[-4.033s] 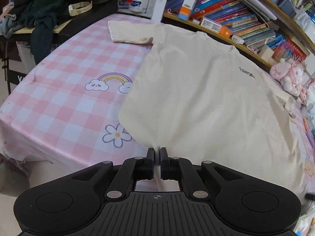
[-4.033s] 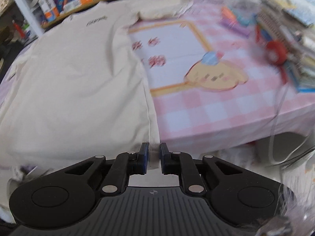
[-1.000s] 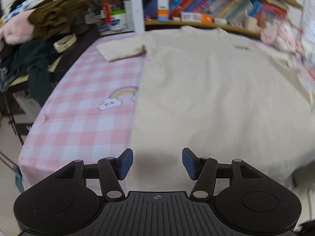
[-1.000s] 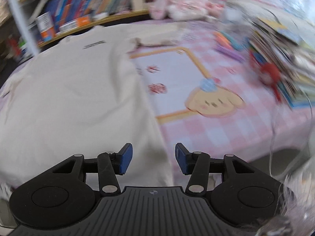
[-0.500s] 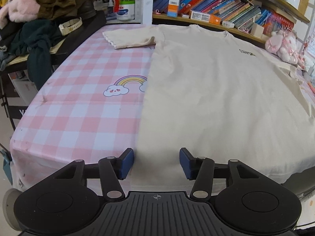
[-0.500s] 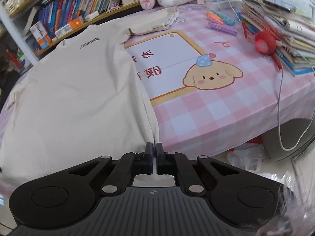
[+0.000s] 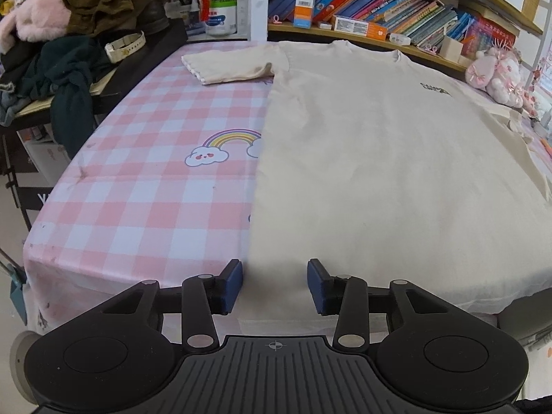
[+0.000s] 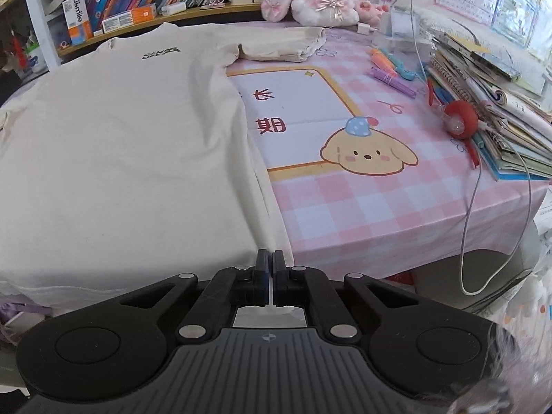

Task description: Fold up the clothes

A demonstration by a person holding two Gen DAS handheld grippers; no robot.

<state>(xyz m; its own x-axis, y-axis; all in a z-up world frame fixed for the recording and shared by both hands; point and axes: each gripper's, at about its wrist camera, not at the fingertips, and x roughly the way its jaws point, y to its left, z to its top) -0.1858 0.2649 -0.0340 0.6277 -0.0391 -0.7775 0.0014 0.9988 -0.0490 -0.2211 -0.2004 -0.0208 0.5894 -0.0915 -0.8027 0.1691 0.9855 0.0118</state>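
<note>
A cream T-shirt (image 7: 379,155) lies flat, front up, on the pink checked tablecloth (image 7: 138,189), its collar toward the far shelf and both short sleeves spread out. At the near table edge my left gripper (image 7: 275,277) has its jaws closing. The shirt's lower left hem lies between the blue pads (image 7: 234,276), which stand apart from it. In the right wrist view the T-shirt (image 8: 120,138) fills the left half. My right gripper (image 8: 270,260) is shut on its lower right hem corner at the table's front edge.
A heap of dark and pink clothes (image 7: 69,34) sits on a side stand at the left. Book shelves (image 7: 379,10) run along the back. A plush toy (image 8: 321,3), pens (image 8: 393,72), stacked books (image 8: 500,103) and a hanging white cable (image 8: 476,207) are to the right.
The right gripper's jaws went from open to shut on the hem corner. The left gripper's jaws have narrowed around the hem. Both hands have stayed about where they were.
</note>
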